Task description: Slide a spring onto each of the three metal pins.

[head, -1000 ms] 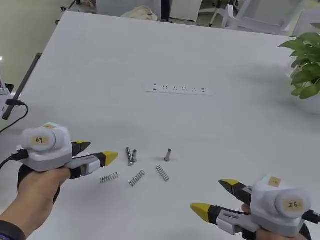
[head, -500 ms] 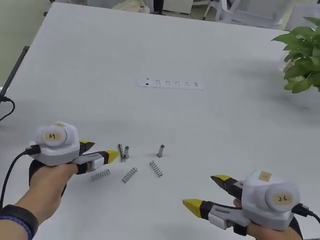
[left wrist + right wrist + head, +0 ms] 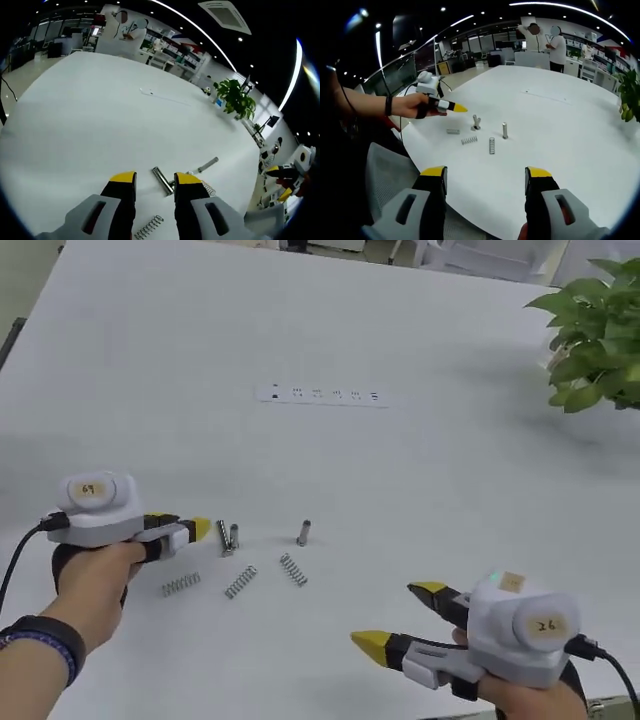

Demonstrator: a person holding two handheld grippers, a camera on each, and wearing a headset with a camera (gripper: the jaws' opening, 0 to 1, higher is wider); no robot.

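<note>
Three short metal pins lie on the white table [image 3: 330, 470]: a pair [image 3: 227, 537] side by side and a single one [image 3: 303, 532] to their right. In front of them lie three springs [image 3: 181, 584] [image 3: 240, 581] [image 3: 293, 569]. My left gripper [image 3: 190, 527] is open, with its tips just left of the pair. In the left gripper view a pin [image 3: 162, 180] lies right ahead of the gap in the left gripper [image 3: 155, 178]. My right gripper [image 3: 397, 615] is wide open near the front edge with nothing in it. The right gripper view looks past the right gripper [image 3: 486, 172] at the pins [image 3: 476, 122] [image 3: 504, 130].
A white power strip [image 3: 320, 394] lies flat mid-table behind the parts. A potted plant [image 3: 590, 335] stands at the far right. A black cable [image 3: 15, 550] trails from my left gripper. The table's front edge runs just below my right gripper.
My left gripper has moved in toward the pair of pins. The right gripper keeps its place near the front edge. The head camera has shifted.
</note>
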